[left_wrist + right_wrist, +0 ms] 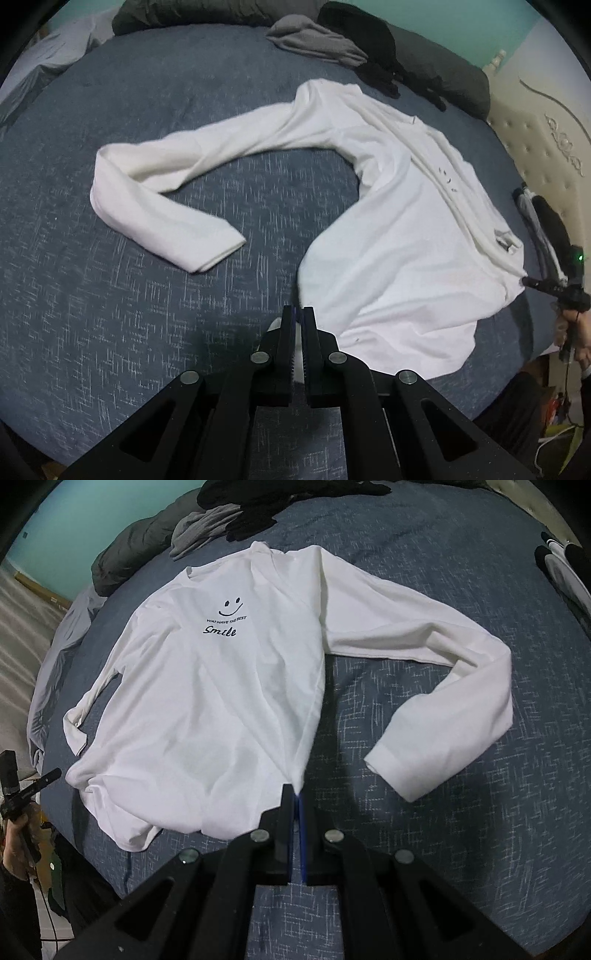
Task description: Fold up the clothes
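A white long-sleeved shirt (221, 686) lies face up on the blue bedspread (461, 830), its smiley and "Smile" print showing. One sleeve (461, 664) bends out to the right. My right gripper (295, 788) is shut on the shirt's near hem corner, which is pulled to a point. In the left wrist view the shirt (399, 251) spreads ahead and to the right, with a sleeve (155, 184) curling left. My left gripper (298, 314) is shut on the shirt's hem, and white cloth shows between its jaws. Each view shows the other gripper in a hand at the shirt's far corner.
Grey and black clothes (332, 40) and a dark olive duvet (443, 70) are heaped at the back of the bed. A cream tufted headboard (535, 147) stands at the right. A black-and-white garment (565, 565) lies near the bed's right edge. The bed's near edge drops off behind the grippers.
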A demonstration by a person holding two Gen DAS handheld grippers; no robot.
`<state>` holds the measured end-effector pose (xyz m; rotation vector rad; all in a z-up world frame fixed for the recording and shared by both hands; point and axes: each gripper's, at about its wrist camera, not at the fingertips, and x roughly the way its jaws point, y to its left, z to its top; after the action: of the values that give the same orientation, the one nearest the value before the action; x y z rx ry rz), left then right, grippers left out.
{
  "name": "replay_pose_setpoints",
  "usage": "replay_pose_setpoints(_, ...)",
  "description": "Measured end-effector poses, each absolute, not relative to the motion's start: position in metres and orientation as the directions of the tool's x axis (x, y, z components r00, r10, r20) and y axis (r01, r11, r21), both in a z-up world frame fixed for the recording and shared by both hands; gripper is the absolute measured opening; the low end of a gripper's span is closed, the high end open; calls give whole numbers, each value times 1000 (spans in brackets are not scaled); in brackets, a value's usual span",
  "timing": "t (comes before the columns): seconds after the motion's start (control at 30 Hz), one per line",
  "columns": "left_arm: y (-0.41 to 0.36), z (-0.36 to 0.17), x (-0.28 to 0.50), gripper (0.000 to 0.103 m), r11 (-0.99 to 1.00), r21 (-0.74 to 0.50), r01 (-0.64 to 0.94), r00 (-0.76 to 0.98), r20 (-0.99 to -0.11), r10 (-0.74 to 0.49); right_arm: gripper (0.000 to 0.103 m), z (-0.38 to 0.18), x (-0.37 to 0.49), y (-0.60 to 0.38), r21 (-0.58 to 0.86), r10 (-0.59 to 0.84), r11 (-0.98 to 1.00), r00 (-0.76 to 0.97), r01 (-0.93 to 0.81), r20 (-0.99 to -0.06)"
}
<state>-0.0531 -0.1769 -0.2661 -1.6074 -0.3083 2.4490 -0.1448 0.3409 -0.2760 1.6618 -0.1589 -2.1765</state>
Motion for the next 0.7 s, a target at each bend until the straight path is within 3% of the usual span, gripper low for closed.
replay_pose_setpoints(0.17, -160, -281, -58, 5, -956, -281, -87, -331, -897, 294, 2, -277, -143, 339, 325, -377, -914, -211, 242, -902)
replay_pose_setpoints(0.33, -153, -294, -53, 24, -962, -254, -104, -301, -914, 274, 2, -278, -141, 337, 329, -380, -913, -207, 242, -902)
replay_pose_setpoints(0.7, -150, -324, -56, 25, -969, -213, -125, -241, -941, 238, 2, -281, -139, 332, 333, -383, -910, -196, 247, -903)
